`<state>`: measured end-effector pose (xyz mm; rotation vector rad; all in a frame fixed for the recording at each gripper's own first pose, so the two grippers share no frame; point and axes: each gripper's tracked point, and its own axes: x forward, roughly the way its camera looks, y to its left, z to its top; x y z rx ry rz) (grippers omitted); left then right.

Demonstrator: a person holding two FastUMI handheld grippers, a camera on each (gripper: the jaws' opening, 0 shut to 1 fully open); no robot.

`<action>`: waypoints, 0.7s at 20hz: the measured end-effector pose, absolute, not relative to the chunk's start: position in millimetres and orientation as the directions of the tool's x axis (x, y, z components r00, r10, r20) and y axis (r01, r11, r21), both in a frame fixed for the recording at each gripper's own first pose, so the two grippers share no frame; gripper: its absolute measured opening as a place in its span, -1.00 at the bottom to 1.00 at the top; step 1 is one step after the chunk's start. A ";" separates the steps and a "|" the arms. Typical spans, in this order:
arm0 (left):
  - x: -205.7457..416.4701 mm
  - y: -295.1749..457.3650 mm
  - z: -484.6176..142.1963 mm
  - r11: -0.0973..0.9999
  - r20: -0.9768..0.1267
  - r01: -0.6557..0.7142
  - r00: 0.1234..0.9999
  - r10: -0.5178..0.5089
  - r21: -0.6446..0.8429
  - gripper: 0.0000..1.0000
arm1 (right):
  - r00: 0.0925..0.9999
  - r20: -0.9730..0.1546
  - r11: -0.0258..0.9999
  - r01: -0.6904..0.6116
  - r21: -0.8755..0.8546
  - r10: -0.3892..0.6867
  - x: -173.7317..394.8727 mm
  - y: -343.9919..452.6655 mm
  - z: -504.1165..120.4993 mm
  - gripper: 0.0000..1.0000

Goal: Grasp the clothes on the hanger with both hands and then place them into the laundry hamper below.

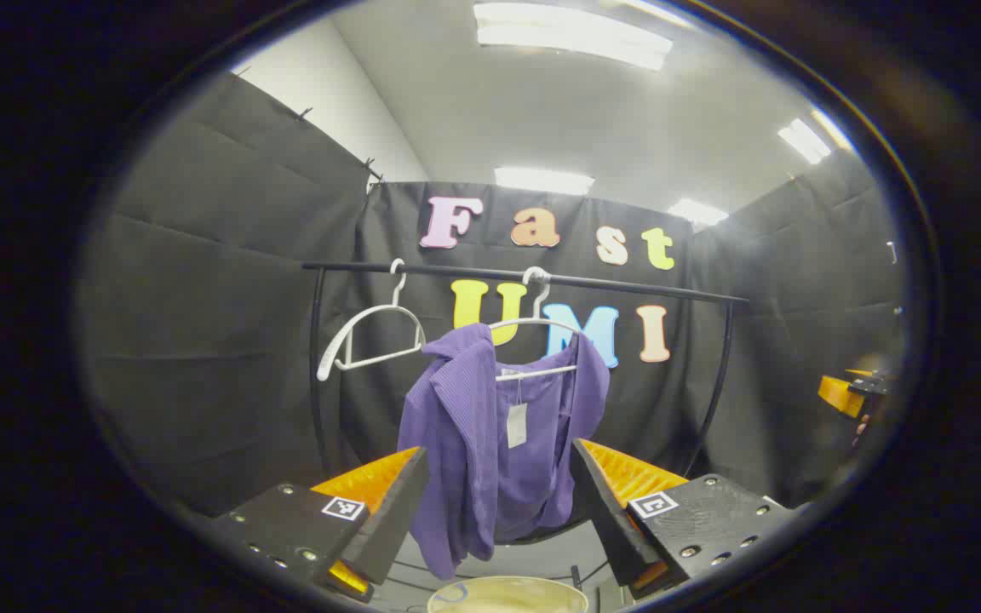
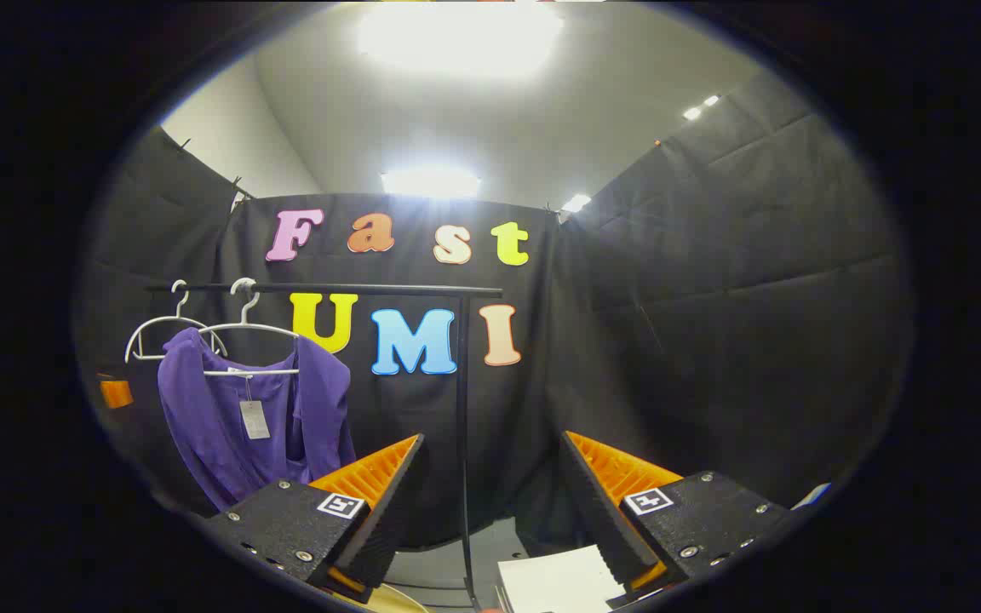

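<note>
Purple garment (image 1: 499,443) draped on white hanger (image 1: 533,328), cream hamper rim (image 1: 507,594) directly below.

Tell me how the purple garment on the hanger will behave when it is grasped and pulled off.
The purple garment hangs in soft folds, so it is probably floppy and light. It may drag the white hanger along the rail, since it is draped over both shoulders.

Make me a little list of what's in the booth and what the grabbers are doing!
garment: purple top hanging on a white hanger
spare hanger: empty white hanger beside it
rail: black rail holding both hangers
hamper: cream rim below the top
left gripper: jaws open, holding nothing
right gripper: jaws open, holding nothing
</note>
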<state>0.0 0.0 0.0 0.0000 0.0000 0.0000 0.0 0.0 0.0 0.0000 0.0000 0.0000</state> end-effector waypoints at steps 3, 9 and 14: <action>5.8 1.2 -7.5 1.000 0.000 -0.020 1.000 0.020 0.009 0.93 | 0.999 -0.037 0.997 -0.013 0.073 0.016 -6.1 15.8 -13.0 0.89; 0.0 8.8 -26.4 0.999 -0.035 -0.029 0.999 0.027 -0.045 1.00 | 0.997 -0.047 0.998 0.062 0.029 -0.061 -18.0 5.0 -29.3 0.89; -1.3 8.5 -37.0 0.997 -0.061 -0.024 0.998 0.020 -0.069 1.00 | 0.998 -0.056 0.999 0.040 0.005 -0.040 -17.7 12.2 -34.0 0.89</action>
